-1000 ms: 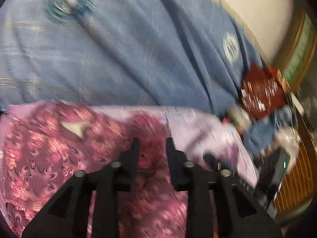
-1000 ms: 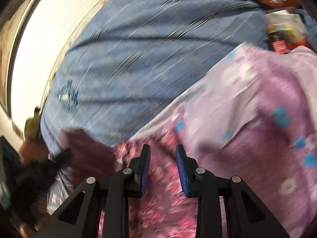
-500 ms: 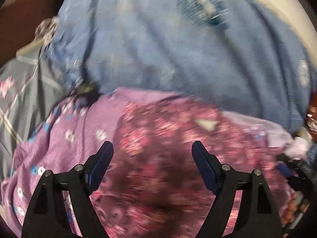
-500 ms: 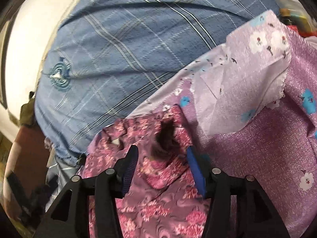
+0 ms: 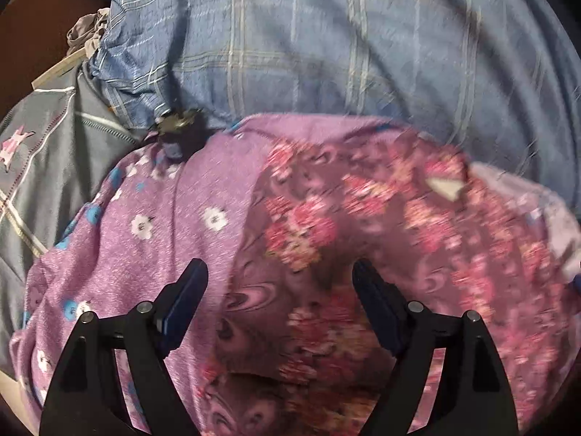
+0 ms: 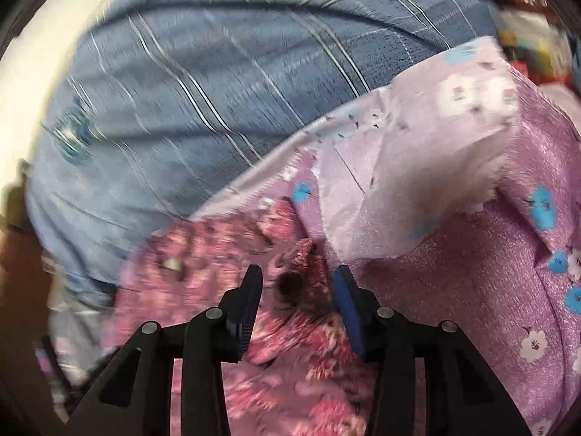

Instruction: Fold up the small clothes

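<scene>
Garment (image 5: pixel 363 254), dark pink floral, lower centre on purple cloth (image 5: pixel 152 225). Left claw (image 5: pixel 279 276) wide, empty. Right claw (image 6: pixel 297 283) half-open, just been closing around raised fold, pads not pressing. Close fully on fold before lifting; avoid purple cloth.

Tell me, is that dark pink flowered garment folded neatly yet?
No. The dark pink flowered garment lies rumpled, with bunched folds, on lilac floral cloth.

The rose-print garment (image 5: pixel 363 239) lies on the flowered cloth (image 5: pixel 152 218); the checked sheet (image 5: pixel 326 43) spreads behind.

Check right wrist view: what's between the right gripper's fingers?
A bunched fold of the maroon floral garment lies between the right gripper's fingers, which have just been closing; pads not clearly pressing it. Shown in the right wrist view.
</scene>
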Demonstrator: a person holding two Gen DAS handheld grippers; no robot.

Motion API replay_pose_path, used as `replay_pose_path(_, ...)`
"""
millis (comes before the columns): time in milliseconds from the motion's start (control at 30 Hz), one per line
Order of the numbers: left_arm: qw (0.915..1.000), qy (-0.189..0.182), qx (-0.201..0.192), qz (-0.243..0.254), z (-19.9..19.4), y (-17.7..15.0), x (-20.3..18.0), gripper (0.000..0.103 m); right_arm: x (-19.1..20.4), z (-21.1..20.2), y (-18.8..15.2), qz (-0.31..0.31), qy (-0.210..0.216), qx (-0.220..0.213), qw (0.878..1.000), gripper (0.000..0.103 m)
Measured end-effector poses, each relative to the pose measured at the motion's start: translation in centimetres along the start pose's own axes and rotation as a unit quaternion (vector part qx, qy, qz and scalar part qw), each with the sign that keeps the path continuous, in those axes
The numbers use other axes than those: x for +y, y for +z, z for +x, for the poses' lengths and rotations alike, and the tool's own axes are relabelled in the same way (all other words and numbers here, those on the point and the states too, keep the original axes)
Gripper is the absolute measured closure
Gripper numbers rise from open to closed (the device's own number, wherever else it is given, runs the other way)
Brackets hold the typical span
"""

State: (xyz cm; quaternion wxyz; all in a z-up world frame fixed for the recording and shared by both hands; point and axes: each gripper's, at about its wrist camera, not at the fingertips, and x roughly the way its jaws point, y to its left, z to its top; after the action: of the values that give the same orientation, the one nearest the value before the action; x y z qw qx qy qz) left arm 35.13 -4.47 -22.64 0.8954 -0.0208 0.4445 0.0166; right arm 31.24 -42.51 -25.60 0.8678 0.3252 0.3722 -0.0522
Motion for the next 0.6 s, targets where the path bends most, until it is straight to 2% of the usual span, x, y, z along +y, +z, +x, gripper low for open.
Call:
replay_pose_path(33, 1.0, -0.002, -0.005, -0.001, -0.3, 0.3, -0.1, 0.02, -1.0, -1.1, 0.3, 0.021, 0.03, -0.006, 0.999, 0.05)
replay_pose_path(100, 0.9998, -0.007, -0.021, 0.0, -1.0, 0.8, -0.6, 0.02, -3.2, -3.1, 1.1, 0.059, 0.048, -0.025, 0.997, 0.025)
replay_pose_path(200, 0.9993, -0.017, -0.033, -0.001, -1.7, 1.1, -1.3, 0.02, -7.3, -4.9, 2.9, 0.131, 0.043, -0.063, 0.988, 0.015)
replay_pose_path(267, 0.9991, -0.022, -0.035, 0.0, -1.4, 1.4, -1.6, 0.02, -9.5, -3.8, 4.8, 0.177, 0.054, -0.043, 0.982, 0.016)
replay_pose_path(333, 0.9991, -0.019, -0.037, 0.004, -1.3, 1.5, -1.9, 0.02, -11.3, -1.8, 7.0, 0.205, 0.078, -0.017, 0.976, 0.032)
replay_pose_path(367, 0.9992, -0.013, -0.037, 0.006, -1.0, 1.5, -2.0, 0.02, -11.8, -1.0, 8.3, 0.21, 0.08, -0.011, 0.974, 0.051)
replay_pose_path(400, 0.9993, -0.01, -0.036, 0.006, -0.8, 1.5, -2.1, 0.02, -12.4, -0.5, 9.9, 0.211, 0.068, -0.011, 0.975, 0.063)
replay_pose_path(433, 0.9994, -0.007, -0.033, 0.006, -0.5, 1.4, -2.1, 0.02, -13.0, -0.7, 11.9, 0.201, 0.04, -0.035, 0.978, 0.069)
replay_pose_path(467, 0.9995, -0.007, -0.031, 0.005, -0.4, 1.3, -2.0, 0.02, -13.4, -1.3, 13.7, 0.183, -0.002, -0.069, 0.981, 0.084)
replay_pose_path(500, 0.9995, -0.006, -0.029, 0.007, -0.1, 1.3, -2.1, 0.02, -13.8, -2.1, 15.6, 0.158, -0.063, -0.106, 0.98, 0.097)
replay_pose_path(533, 0.9995, -0.003, -0.028, 0.011, 0.1, 1.3, -2.3, 0.02, -14.6, -3.1, 17.4, 0.14, -0.133, -0.141, 0.971, 0.097)
replay_pose_path(567, 0.9995, -0.001, -0.029, 0.015, 0.2, 1.3, -2.5, 0.02, -15.5, -4.2, 18.5, 0.136, -0.185, -0.174, 0.957, 0.097)
replay_pose_path(600, 0.9994, 0.0, -0.03, 0.02, 0.2, 1.3, -2.7, 0.02, -17.2, -6.0, 19.3, 0.147, -0.234, -0.217, 0.936, 0.09)
